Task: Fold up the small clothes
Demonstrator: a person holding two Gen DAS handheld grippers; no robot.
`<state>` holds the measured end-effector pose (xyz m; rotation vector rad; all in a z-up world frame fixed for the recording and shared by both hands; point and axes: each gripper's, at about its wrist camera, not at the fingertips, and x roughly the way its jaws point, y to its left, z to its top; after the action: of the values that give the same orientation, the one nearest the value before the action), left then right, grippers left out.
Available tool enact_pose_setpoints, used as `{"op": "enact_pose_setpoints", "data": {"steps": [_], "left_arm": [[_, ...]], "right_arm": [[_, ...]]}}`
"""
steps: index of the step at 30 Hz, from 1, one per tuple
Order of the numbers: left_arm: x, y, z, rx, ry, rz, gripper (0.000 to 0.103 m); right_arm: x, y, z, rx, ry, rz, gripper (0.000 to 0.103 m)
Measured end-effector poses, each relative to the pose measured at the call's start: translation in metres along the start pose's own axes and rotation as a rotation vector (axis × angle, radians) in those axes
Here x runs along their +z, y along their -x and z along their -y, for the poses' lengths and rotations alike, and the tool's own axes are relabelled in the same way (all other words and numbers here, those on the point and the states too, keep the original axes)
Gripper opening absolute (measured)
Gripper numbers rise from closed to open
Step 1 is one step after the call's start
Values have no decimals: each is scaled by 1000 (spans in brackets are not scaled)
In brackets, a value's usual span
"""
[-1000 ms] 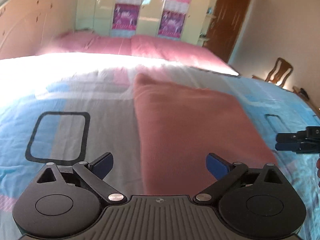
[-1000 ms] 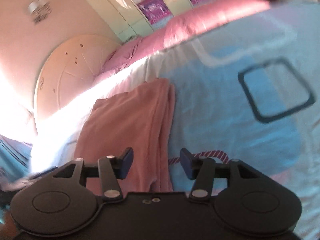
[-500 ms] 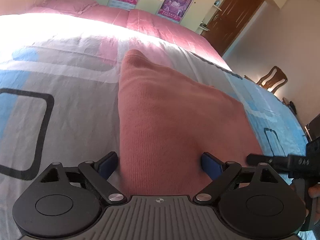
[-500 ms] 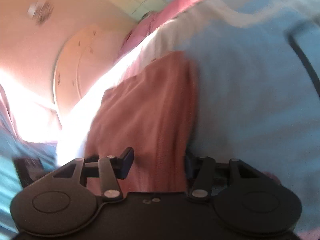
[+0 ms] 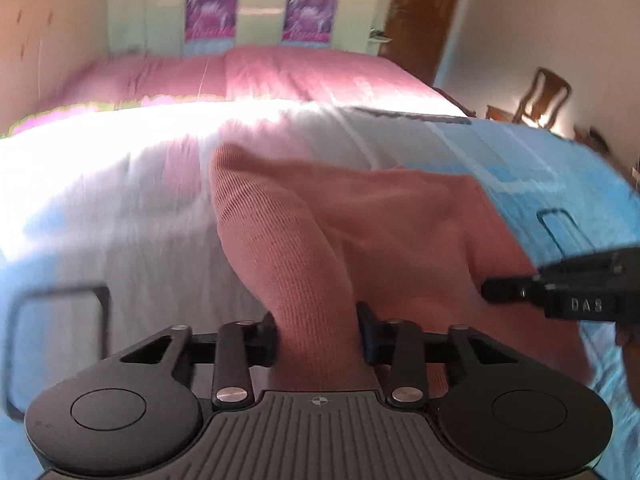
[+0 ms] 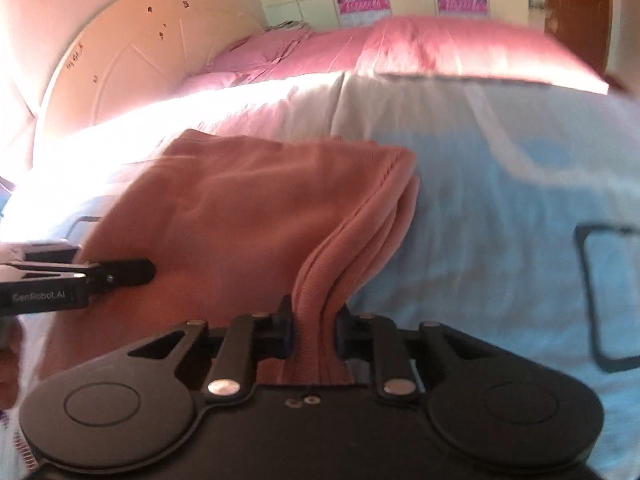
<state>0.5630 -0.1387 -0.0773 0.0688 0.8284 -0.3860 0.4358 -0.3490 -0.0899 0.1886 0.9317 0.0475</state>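
A salmon-pink ribbed garment [image 5: 360,224] lies folded on the bed. My left gripper [image 5: 318,334] is shut on its near left edge, and the cloth rises in a ridge from between the fingers. My right gripper [image 6: 314,330] is shut on the garment's [image 6: 248,216] near right edge, where several layers bunch between the fingers. The right gripper also shows at the right of the left wrist view [image 5: 560,292]. The left gripper shows at the left of the right wrist view [image 6: 80,276]. Both near corners are lifted off the bed.
The bedspread [image 5: 120,232] is light blue and white with dark square outlines. A pink cover [image 5: 280,76] lies at the far end. A headboard [image 6: 132,56], a wardrobe with purple panels [image 5: 256,12], a brown door [image 5: 420,16] and a wooden chair [image 5: 540,96] stand beyond.
Both grippers were open over the garment's near edge; they have closed on it and lifted it, so the cloth now pulls up into ridges.
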Motion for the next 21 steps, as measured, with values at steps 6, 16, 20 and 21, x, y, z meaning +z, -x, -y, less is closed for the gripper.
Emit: {"op": "enact_pose_setpoints", "data": {"steps": [6,16,20,21], "left_arm": [[3,51,-17,83,-136,78,34],[-33,137,-189,198,-32,48,35],[-64,144,-240,318,-55,0,59],[-71,145,-247,342,-63,2,59]], "right_arm": [[11,25,-59,-31,70,69,17],[19,-11,-239,81,145,89,18],[10,-46,-290,102,149,49,18],[8,-57,-292,95,140,28,17]]}}
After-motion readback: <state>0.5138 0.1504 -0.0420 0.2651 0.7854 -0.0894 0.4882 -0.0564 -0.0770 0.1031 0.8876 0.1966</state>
